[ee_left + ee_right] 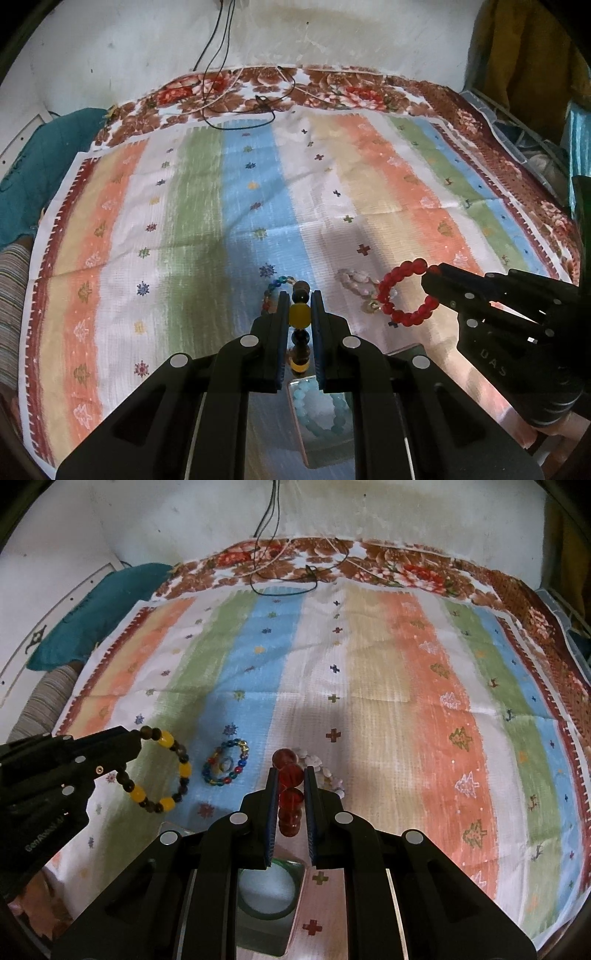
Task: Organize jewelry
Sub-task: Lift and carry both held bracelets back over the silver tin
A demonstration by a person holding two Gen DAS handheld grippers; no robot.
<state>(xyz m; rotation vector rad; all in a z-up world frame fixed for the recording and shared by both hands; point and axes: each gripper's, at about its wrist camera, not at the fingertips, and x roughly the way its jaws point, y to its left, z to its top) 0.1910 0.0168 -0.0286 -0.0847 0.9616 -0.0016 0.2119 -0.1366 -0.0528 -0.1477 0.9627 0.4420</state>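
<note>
I had the left gripper clamped on the yellow-and-brown beaded bracelet, lower centre. The right gripper was clamped on the red glass-bead bracelet. Multicoloured small-bead bracelet lay between them on the striped pastel cloth; upper cloth open to its brown floral edge.

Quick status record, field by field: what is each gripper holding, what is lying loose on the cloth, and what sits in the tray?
left gripper: shut on yellow-and-brown bead bracelet
right gripper: shut on red bead bracelet
loose on striped cloth: multicolour bead bracelet, pale shell bracelet
tray compartments: light-blue bead bracelet; green bangle
</note>
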